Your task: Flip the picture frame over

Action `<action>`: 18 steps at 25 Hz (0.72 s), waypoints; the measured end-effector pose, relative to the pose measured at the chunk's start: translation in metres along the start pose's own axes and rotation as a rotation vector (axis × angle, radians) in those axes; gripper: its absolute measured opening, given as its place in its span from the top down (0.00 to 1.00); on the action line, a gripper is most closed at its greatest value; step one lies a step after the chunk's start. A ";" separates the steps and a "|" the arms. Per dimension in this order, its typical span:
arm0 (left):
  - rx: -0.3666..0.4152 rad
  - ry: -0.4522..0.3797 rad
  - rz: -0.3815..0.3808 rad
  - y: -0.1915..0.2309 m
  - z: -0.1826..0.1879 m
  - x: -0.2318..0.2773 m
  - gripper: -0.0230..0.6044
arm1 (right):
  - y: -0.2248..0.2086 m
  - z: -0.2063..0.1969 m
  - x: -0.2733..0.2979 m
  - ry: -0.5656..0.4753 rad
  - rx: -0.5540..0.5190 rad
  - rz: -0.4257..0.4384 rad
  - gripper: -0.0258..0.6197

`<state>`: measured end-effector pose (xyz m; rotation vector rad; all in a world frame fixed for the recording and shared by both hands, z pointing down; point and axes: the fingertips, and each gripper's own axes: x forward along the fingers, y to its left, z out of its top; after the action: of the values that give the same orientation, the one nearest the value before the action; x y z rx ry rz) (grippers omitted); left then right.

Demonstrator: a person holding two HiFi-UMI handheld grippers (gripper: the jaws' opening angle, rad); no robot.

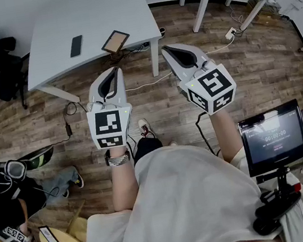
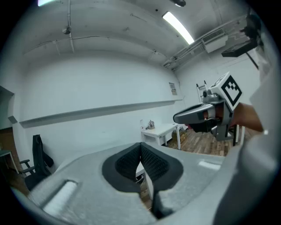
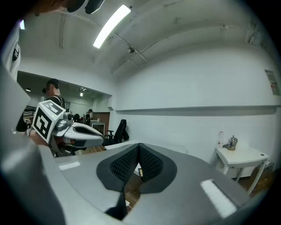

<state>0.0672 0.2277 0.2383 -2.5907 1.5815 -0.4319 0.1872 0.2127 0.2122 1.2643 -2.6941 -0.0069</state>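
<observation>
Fingers (image 2: 154,163) clenched, empty, on left gripper (image 1: 116,72) and right gripper (image 1: 166,49). Both are held up, well apart from the picture frame (image 1: 115,41), which lies flat near the table (image 1: 122,8) edge. Frame probably light, stiff, fragile if glazed; pinch one edge rail.

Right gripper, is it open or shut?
Shut. In its own view the right gripper has its jaws touching at the tip, with nothing held between them.
</observation>
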 end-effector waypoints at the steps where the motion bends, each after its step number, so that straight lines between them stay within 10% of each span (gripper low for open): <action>1: 0.000 0.002 0.000 0.004 0.000 0.002 0.96 | 0.000 0.002 0.004 0.002 0.001 0.001 0.96; 18: -0.044 0.077 0.026 0.155 -0.051 0.080 0.96 | -0.006 -0.017 0.193 0.135 -0.030 0.053 0.91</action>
<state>-0.0458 0.0898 0.2707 -2.6128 1.6653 -0.5068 0.0737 0.0624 0.2569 1.1420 -2.6015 0.0427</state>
